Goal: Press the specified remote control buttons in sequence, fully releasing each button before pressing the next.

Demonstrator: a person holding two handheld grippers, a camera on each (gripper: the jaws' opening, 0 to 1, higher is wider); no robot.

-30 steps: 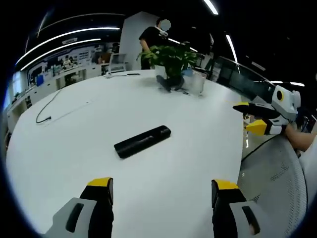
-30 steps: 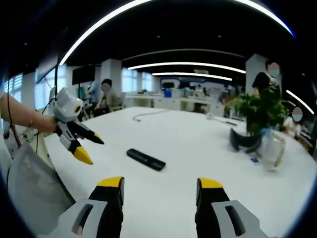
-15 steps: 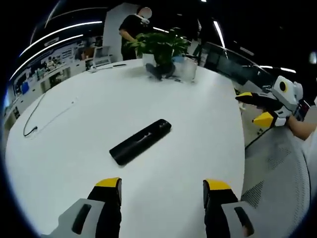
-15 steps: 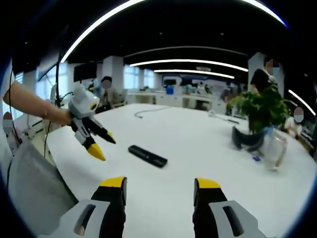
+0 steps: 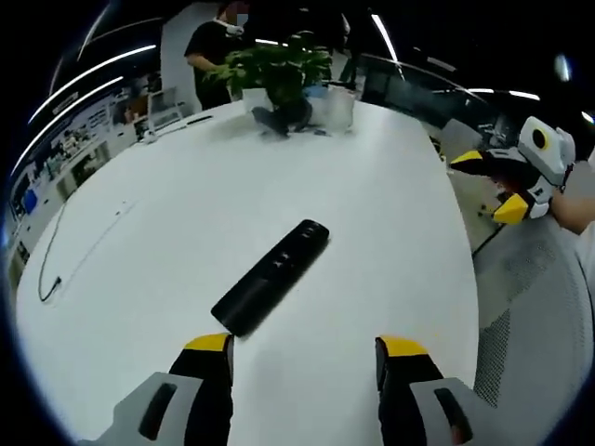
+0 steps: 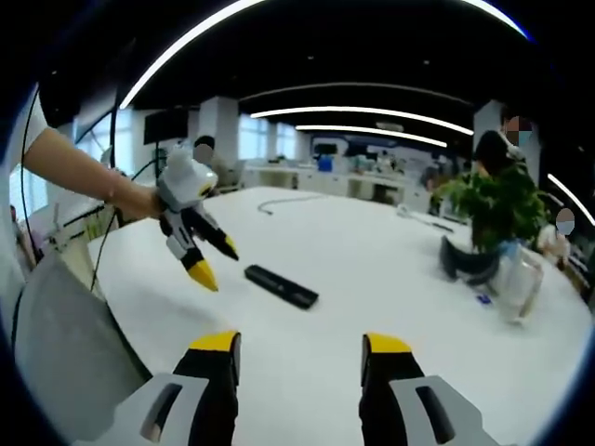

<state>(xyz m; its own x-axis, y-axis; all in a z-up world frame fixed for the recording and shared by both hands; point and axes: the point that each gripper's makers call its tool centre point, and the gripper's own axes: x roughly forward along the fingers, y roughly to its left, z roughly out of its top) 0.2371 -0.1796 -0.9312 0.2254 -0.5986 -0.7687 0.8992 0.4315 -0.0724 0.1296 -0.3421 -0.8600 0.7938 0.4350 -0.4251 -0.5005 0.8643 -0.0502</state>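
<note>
A long black remote control [image 5: 271, 276] lies flat on the white round table [image 5: 186, 204], diagonal in the left gripper view. My left gripper [image 5: 304, 348] hovers open just short of its near end, yellow-tipped jaws wide apart and empty. The same remote [image 6: 282, 285] lies near the table's edge in the right gripper view, with my left gripper [image 6: 216, 262] beside it, tilted down. My right gripper [image 6: 301, 346] is open and empty, back from the remote. It also appears at the right edge of the left gripper view, my right gripper [image 5: 491, 184] held off the table.
A potted plant [image 5: 279, 70] with a dark object and a clear container [image 6: 516, 283] stands at the table's far side. A thin cable [image 5: 79, 265] lies at the left. A grey mesh chair [image 5: 539, 316] stands by the table's edge. People stand in the background.
My left gripper has moved forward toward the remote, which now sits closer and larger in its view. The right gripper has hardly shifted.
</note>
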